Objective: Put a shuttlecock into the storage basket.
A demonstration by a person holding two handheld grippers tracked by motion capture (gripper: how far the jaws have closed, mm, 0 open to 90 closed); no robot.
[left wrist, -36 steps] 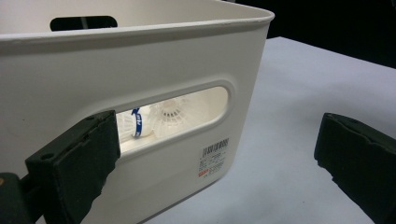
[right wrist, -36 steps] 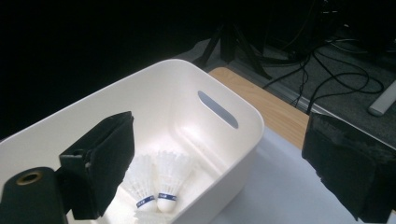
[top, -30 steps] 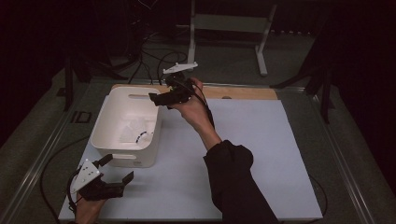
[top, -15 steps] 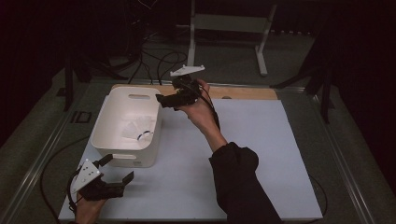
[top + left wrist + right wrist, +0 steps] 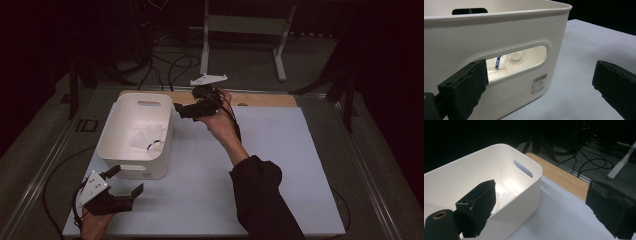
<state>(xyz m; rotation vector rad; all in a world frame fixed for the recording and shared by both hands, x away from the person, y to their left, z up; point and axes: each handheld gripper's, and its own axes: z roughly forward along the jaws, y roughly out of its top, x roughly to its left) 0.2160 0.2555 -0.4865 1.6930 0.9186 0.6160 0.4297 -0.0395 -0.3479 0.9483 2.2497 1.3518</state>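
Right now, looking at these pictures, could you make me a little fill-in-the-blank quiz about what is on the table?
1. The white bin holds badminton ____.
2. Both the left hand-held gripper and the right hand-held gripper have their jaws ____.
3. Through the bin's handle slot, the left gripper view shows a shuttlecock lying ____ the bin.
4. The bin stands on a ____ mat.

Missing words: shuttlecocks; open; inside; white
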